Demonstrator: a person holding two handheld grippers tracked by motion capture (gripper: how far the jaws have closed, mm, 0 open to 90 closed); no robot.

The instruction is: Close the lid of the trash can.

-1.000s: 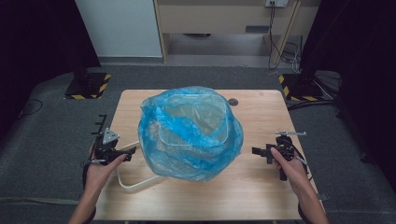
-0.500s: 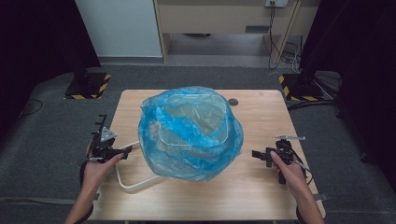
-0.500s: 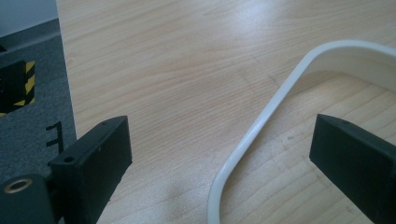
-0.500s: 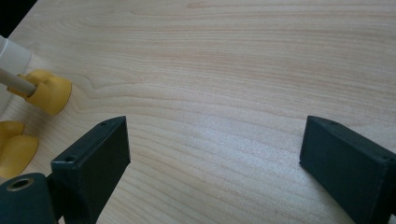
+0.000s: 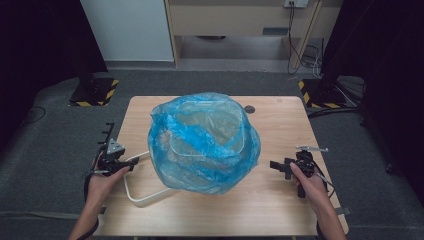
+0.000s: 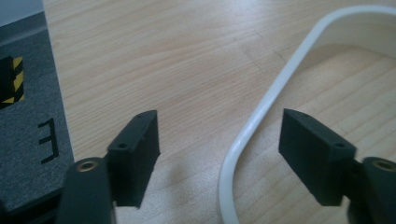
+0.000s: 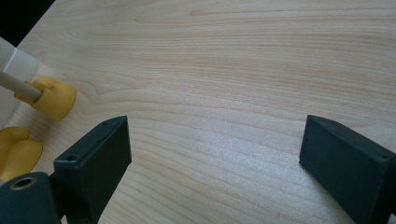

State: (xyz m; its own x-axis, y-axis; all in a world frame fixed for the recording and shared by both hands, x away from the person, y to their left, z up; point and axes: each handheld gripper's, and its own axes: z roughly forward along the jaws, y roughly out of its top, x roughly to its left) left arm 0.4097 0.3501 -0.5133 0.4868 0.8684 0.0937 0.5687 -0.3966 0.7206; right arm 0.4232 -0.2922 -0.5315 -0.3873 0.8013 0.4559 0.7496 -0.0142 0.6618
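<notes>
Left hand-held gripper, jaws closing but not touching, straddles the white rim at the bag's eight o'clock; right hand-held gripper gapes empty.

Blue bag bulged over a white bin at mid-table. White handle stuck out left of the bag, low on the wood. Left gripper just left of the bag, jaws just narrowing around the handle, not yet pressing. Right gripper just right of the bag, jaws apart, holding nothing.
</notes>
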